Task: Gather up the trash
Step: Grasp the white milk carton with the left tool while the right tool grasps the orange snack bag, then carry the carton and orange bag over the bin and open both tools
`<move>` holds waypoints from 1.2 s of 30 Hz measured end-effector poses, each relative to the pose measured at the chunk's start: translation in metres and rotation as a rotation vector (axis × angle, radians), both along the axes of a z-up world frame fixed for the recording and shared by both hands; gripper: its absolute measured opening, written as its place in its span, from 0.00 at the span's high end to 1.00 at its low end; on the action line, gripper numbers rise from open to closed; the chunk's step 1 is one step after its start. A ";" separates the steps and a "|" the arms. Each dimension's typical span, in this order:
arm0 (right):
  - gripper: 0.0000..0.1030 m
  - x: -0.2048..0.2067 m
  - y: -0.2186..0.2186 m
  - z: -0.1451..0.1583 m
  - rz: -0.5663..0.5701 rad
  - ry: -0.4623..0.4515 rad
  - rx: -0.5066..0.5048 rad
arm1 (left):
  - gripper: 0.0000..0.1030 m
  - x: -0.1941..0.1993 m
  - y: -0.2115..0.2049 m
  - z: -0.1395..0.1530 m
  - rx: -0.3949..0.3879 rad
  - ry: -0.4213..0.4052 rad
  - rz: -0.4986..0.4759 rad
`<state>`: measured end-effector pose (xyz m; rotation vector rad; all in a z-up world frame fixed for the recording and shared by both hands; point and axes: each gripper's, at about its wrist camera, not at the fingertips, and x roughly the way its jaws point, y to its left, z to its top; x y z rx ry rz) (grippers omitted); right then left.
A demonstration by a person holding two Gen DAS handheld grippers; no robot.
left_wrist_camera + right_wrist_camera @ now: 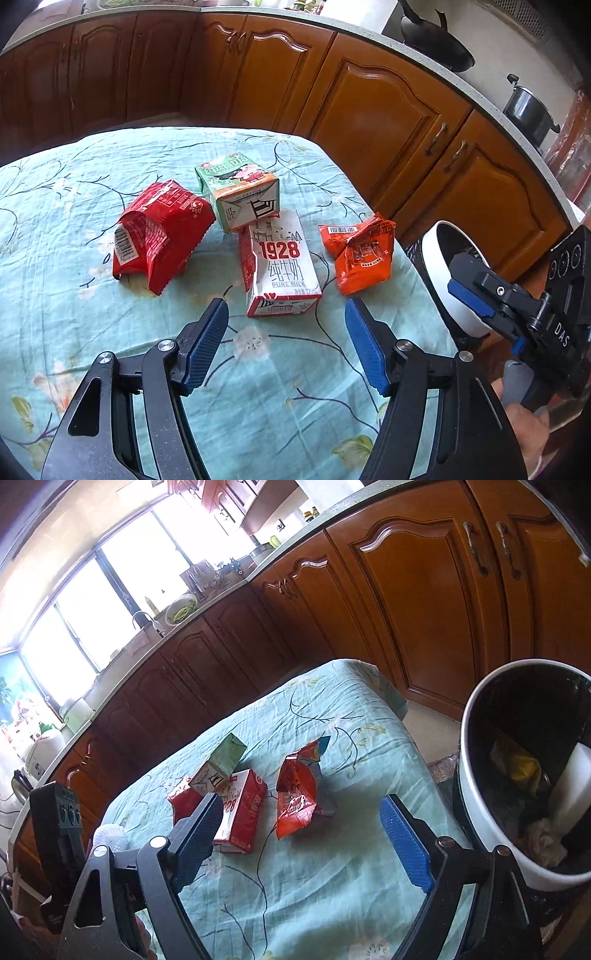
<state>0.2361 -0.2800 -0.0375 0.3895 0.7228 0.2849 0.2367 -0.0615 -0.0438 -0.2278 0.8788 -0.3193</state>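
Four trash pieces on floral-cloth counter [110, 369]: red wrapper [162, 236], green milk carton [240, 190], 1928 milk carton [280, 266], orange wrapper [360, 254]. Left gripper [286, 314] and right gripper [301, 808] fingers spread, empty. White trash bin [480, 805] beside counter.

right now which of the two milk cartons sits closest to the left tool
The white and red milk carton marked 1928, lying just ahead of the left tool; the green and white milk carton lies behind it, leaning on its far end.

Sunlit kitchen, brown wooden cabinets [373, 122]
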 end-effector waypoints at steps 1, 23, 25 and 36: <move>0.22 0.006 0.003 -0.002 0.007 0.007 -0.007 | 0.35 0.003 -0.001 -0.002 0.004 0.001 0.004; 0.97 -0.032 -0.026 -0.010 -0.012 0.034 0.038 | 0.54 0.009 -0.032 -0.011 0.076 -0.008 -0.097; 0.97 -0.041 -0.034 -0.007 -0.025 0.023 0.049 | 0.55 -0.001 -0.033 -0.008 0.057 -0.010 -0.115; 0.97 -0.085 -0.071 0.008 -0.103 -0.015 0.062 | 0.55 -0.035 -0.062 0.012 0.008 -0.042 -0.206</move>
